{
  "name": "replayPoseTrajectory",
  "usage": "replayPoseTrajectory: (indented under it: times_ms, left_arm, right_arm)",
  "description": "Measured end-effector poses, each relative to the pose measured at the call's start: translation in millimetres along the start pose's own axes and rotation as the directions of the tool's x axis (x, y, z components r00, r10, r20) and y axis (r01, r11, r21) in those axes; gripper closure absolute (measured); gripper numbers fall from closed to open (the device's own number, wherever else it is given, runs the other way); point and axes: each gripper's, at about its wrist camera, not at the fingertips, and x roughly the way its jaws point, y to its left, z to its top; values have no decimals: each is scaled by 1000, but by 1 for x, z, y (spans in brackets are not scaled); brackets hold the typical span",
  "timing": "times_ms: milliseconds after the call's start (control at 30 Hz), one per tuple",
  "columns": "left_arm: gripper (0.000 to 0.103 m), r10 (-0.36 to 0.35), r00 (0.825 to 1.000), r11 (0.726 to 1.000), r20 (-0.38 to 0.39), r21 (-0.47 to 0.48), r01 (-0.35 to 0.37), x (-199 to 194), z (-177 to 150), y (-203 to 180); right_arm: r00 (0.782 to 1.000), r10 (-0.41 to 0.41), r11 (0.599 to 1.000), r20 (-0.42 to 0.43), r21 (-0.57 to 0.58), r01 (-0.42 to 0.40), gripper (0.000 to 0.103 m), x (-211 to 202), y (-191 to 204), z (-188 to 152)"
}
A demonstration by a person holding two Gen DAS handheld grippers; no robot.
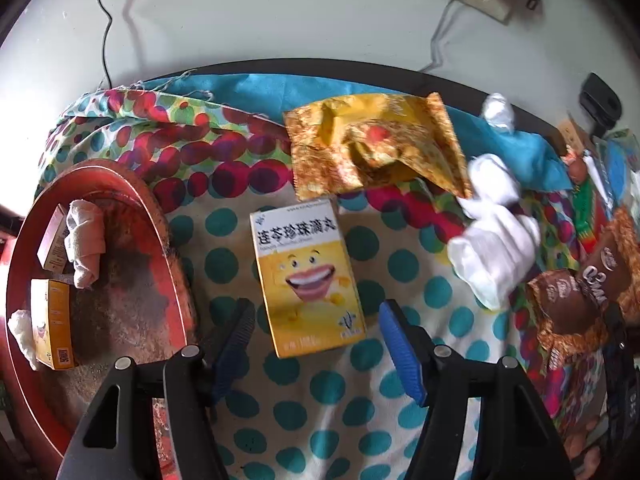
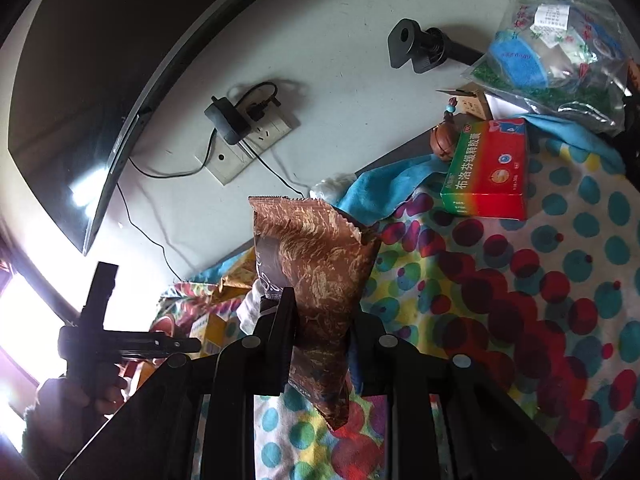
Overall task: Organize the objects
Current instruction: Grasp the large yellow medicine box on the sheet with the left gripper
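Observation:
A yellow medicine box with a smiling cartoon mouth lies flat on the dotted cloth. My left gripper hovers over its near end, pointing steeply down, open, one blue pad on each side of the box and neither touching it. My right gripper is shut on a brown snack packet, held upright off the cloth. The same packet shows at the right of the left wrist view. A yellow snack bag lies beyond the box.
A round red tray at the left holds two small boxes and rolled tissue. White crumpled tissue lies right of the yellow box. A red-green medicine box, a plastic bag and a black clamp sit at the table's back.

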Motion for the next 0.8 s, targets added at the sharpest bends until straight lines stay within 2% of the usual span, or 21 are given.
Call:
replayPoseTrajectory:
  times_ms: [167,400,533,567,600,800]
  left_arm:
    - [36,-2,1000,1000,-9,-17,2,12,3,-5]
    - [36,35,999,999,-9,-1,-35,33,2,-14]
    - [36,13,999,1000,52,1,-13,33,-3,-12]
    - [39,4,997,1000,74,4,-4,32,-5,-11]
    - [51,3,996,1000,87,7,-4,31,-7,-11]
    - [51,-24,983,999,180,45,16,11,-27,-8]
  right_arm:
    - [999,41,999,0,26,-41,82,14,-3,-2]
    - [995,101,989,1,112,-101,82,35,-21,-4]
    - [995,93,986,23,135,-96,82,39,-27,-6]
    - [996,84,990,24,110,-86,82,39,-24,-6]
    - [997,81,991,16,103,-83,82,40,-22,-6]
    - [998,57,989,28,134,-60,82,38,-27,-9]
